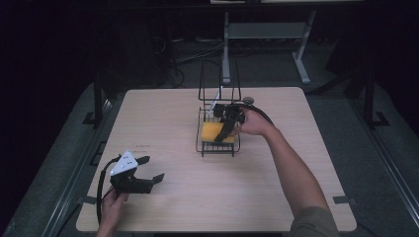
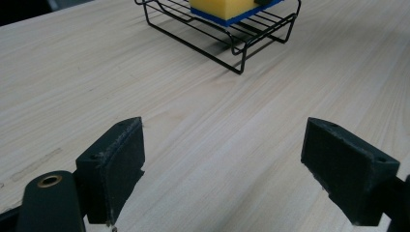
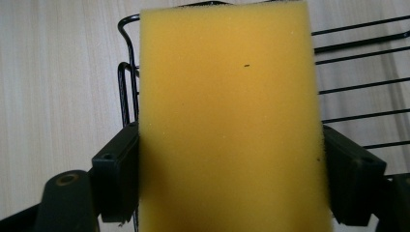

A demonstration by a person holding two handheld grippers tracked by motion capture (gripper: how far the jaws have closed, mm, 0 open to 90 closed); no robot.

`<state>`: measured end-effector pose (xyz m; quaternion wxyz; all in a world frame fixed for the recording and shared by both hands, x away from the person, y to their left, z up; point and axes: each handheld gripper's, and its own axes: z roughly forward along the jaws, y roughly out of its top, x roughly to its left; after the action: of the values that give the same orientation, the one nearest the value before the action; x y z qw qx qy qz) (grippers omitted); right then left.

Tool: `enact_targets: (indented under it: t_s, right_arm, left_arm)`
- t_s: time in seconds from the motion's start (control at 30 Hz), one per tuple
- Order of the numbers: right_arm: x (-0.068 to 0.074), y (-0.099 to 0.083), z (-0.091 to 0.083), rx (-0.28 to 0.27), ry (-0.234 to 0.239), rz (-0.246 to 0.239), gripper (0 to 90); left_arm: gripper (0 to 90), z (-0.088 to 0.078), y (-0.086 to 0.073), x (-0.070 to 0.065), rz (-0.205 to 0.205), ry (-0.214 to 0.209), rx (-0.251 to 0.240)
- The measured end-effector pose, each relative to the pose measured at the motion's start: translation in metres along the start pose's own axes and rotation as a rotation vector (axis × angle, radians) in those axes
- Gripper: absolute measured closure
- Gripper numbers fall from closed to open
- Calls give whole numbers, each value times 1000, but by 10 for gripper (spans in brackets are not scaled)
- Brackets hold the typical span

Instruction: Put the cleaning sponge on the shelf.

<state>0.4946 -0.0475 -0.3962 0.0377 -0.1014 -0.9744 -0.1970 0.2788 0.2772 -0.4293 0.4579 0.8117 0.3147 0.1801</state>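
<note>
Left gripper (image 1: 148, 170) rests idle near the table's (image 1: 163, 108) front-left edge, jaws spread wide and holding nothing, well clear of the work. Centre: black wire rack (image 1: 218, 146) with the yellow sponge (image 1: 213, 131) lying flat in its tray. Right gripper (image 1: 229, 127) is down over the rack, jaws pinching the sponge's sides, probably so it sits square on the wires.

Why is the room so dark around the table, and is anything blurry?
High view: light falls on the table alone, the floor around is near black. Left gripper view: sharp wood grain, the rack casts a soft shadow. Right gripper view: the sponge sits so near the lens that it looks soft between the right claw.
</note>
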Motion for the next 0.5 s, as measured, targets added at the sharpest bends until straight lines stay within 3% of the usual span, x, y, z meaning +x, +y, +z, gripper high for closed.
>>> enact_targets:
  t_s: [0.5]
  right_arm:
    - [-1, 0, 5, 13, 1, 11, 201]
  left_arm:
    - [150, 0, 0, 0, 3, 1, 0]
